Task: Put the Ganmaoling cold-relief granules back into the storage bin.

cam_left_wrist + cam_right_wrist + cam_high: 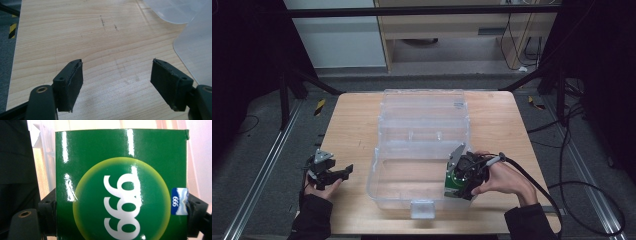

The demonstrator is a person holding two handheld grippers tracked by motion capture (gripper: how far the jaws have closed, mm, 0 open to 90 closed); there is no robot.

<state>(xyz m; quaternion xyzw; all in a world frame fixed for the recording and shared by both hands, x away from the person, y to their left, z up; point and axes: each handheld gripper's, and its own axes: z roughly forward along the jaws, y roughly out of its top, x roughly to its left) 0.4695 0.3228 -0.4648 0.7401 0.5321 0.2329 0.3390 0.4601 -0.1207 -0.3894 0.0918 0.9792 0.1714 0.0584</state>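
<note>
1. So, the right gripper [460,186] is clamped on a green box [453,186], with a black jaw pressed against each side of it. In the right gripper view the green box [121,185] sits right up against the camera, glossy, with a yellow-green circle and white "999" printed on it, plus a small blue sticker at one edge.
2. That box is inside the clear plastic bin [384,172], at its near right corner, close to the front wall. The bin's lid [424,107] is flipped open behind it.
3. The left gripper [337,174] is off to the left of the bin, well apart from it, jaws spread wide with nothing between them.
4. From the left gripper view there's bare wooden counter [100,45] under the left gripper [116,82], and the clear bin's edge [195,50] shows at the right.
</note>
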